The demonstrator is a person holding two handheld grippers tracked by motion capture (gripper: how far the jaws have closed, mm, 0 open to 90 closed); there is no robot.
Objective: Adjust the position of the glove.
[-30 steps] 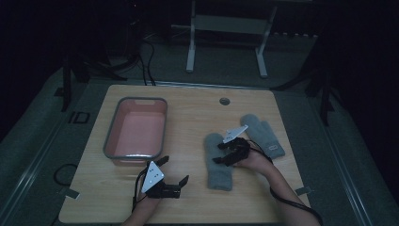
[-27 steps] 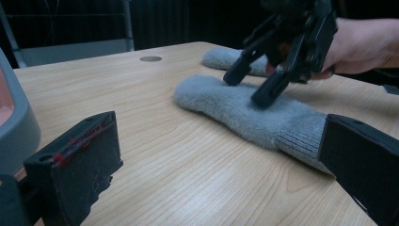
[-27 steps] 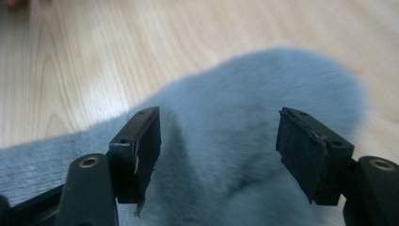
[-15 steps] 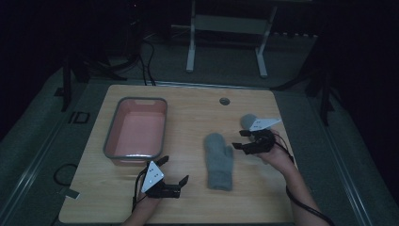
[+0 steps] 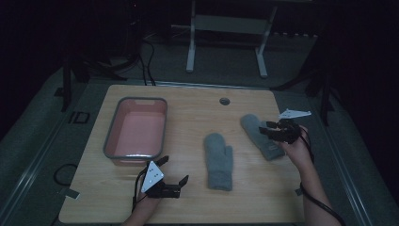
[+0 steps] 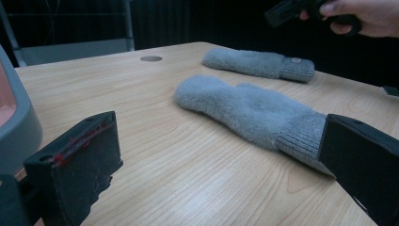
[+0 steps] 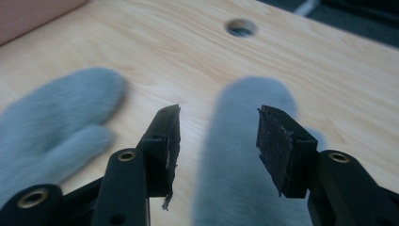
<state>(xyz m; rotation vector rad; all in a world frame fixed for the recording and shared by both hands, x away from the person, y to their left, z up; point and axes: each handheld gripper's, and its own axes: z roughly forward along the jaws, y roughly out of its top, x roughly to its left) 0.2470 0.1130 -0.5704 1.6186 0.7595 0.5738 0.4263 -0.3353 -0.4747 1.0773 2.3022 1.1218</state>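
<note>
The high view takes in the pink, grey-rimmed tub (image 5: 136,132) on the pale wood-grain worktop (image 5: 188,113). The left gripper (image 6: 216,160) rests low, its fingers spread wide and empty, with the nearer fuzzy grey mitten's (image 6: 249,110) ribbed cuff by its right finger. The right gripper (image 7: 217,141) hovers with its fingers apart, empty, above the farther mitten (image 7: 244,188).

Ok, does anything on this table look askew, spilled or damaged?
Nothing spilled. The two grey mittens lie apart and unaligned: one mitten points straight up the table, the other mitten lies slanted under the open right gripper.
</note>
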